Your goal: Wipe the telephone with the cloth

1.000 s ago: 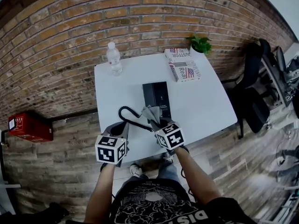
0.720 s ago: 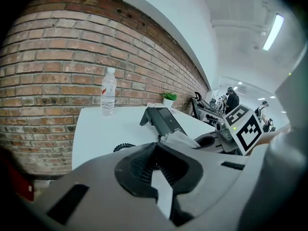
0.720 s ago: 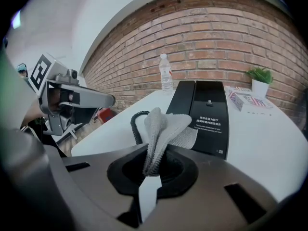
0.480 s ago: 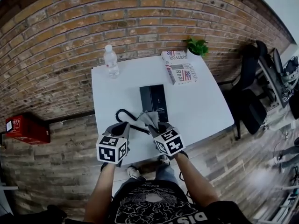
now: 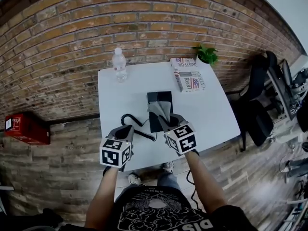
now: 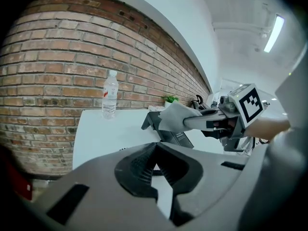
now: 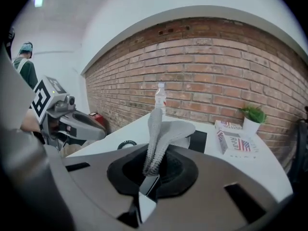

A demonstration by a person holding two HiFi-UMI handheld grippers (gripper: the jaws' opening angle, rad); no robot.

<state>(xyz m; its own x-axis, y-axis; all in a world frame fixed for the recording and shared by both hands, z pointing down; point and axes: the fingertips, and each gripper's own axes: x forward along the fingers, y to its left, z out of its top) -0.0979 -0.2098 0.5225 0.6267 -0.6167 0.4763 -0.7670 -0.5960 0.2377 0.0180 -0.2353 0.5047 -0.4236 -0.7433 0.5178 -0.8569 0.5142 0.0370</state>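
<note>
A black telephone (image 5: 162,98) lies mid-table with its coiled cord (image 5: 129,121) trailing to the left. My right gripper (image 5: 169,122) is shut on a grey cloth (image 5: 160,109) that hangs just over the phone's near half; whether it touches is unclear. In the right gripper view the cloth (image 7: 161,133) rises folded from between the jaws of the right gripper (image 7: 154,161), with the telephone (image 7: 198,140) beyond. My left gripper (image 5: 123,132) hovers beside the cord, jaws together and empty. The left gripper view shows the left gripper (image 6: 155,149), the cloth (image 6: 174,116) and the telephone (image 6: 169,133).
On the white table (image 5: 211,117), a water bottle (image 5: 119,64) stands at the back left, a printed box (image 5: 188,79) at the back right and a small plant (image 5: 207,54) in the corner. A brick wall lies behind, black chairs (image 5: 257,105) to the right, a red case (image 5: 25,127) on the left floor.
My right gripper has carried the cloth forward from the table's near edge to over the telephone. The left gripper has stayed near the cord.
</note>
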